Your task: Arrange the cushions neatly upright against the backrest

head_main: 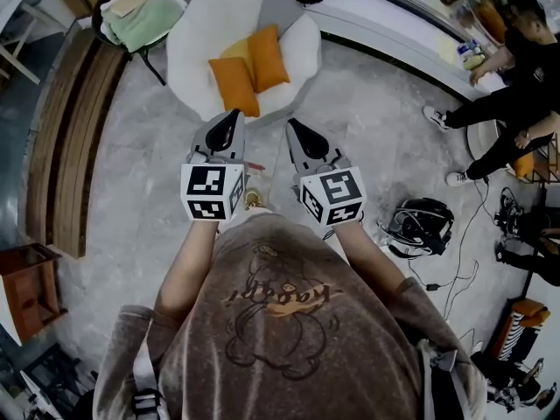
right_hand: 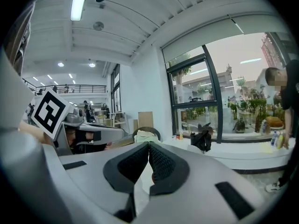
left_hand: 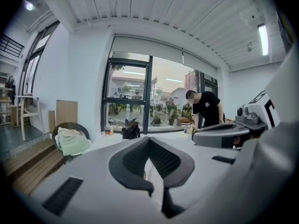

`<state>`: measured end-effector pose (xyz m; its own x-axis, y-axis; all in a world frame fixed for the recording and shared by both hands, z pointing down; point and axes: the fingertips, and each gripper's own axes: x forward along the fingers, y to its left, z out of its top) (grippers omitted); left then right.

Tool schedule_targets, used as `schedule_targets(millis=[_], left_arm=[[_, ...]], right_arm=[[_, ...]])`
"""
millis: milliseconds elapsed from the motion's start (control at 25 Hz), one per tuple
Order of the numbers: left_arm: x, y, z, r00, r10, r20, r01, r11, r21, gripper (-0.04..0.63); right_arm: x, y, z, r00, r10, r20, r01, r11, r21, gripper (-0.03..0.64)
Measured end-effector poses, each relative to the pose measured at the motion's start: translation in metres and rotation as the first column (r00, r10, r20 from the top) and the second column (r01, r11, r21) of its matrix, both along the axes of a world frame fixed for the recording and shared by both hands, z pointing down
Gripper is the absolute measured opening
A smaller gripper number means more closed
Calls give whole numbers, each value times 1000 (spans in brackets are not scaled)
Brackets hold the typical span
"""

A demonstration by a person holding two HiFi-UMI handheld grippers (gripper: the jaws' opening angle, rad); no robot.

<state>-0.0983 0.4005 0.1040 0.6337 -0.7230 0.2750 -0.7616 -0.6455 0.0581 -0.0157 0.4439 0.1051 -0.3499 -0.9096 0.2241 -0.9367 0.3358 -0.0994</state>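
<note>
Both are shut and empty: left claw [head_main: 233, 116] and right claw [head_main: 294, 128], side by side over bare floor [head_main: 149, 156], just short of the white chair [head_main: 188, 55]. Two orange cushions [head_main: 234, 86] lie overlapping on its seat — near the front rim. A bench [head_main: 70, 129] edges the left; a headset [head_main: 420, 221] lies to the right.

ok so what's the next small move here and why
Probably bring the left tool and right tool forward to the white chair and open them: both are shut, empty and short of the orange cushions, which overlap untidily.
</note>
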Motion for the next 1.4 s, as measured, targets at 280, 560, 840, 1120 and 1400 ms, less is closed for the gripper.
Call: schedule_targets(millis=[280,560,840,1120,1400], left_arm=[[1,-36,2,1000,31,3,-31,1000,-3,5],[4,-67,2,999,53,0,-53,999,-2,5],[14,-94,9,998,61,-1,-61,998,-13,5],[30,-132,15,999,51,0,-51,999,-16,5],[45,-190,16,1000,23,-2,-23,999,-26,5]], right_arm=[[-2,-39,0,1000,18,-3,-18,1000,11,20],[-4,-70,0,1000,29,-1,-29,1000,13,20],[6,-99,1,999,37,-1,-37,999,20,20],[23,-139,6,1000,30,8,-31,999,21,20],[42,-200,10,1000,9,12,-10,1000,8,20]])
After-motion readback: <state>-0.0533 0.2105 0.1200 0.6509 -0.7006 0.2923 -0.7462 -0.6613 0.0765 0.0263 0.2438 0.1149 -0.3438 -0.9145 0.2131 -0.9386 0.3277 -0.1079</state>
